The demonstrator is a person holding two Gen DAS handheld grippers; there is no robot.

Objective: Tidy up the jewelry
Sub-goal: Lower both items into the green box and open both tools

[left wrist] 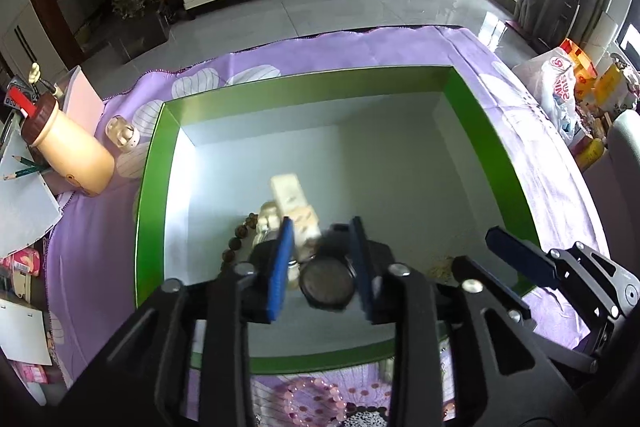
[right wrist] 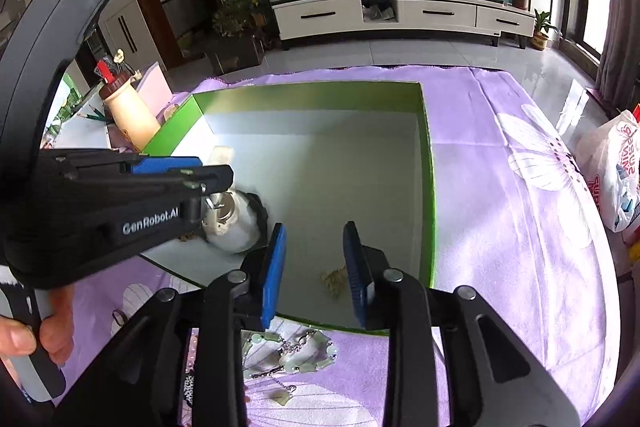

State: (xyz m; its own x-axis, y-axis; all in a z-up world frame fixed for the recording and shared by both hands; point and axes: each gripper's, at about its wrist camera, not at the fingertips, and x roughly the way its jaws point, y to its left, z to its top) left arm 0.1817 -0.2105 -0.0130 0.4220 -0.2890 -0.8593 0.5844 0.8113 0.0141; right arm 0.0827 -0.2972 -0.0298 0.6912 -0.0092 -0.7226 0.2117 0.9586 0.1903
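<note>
A: So, where does the left gripper sit; lower centre of its own view?

B: Yes; it hangs over the green box, fingers spread apart, gripping nothing; below and between them lies a watch with a dark round face, touching a cream link strap and a dark bead bracelet.

A: And the right gripper?

B: Lower centre of its view, jaws parted and empty, over the box's near edge; a small pale gold tangle lies on the box floor between the fingers.

A: Anything outside the box?

B: A jade-green bracelet on the purple cloth, bottom centre of the right view; a pink bead bracelet at the bottom of the left view.
</note>
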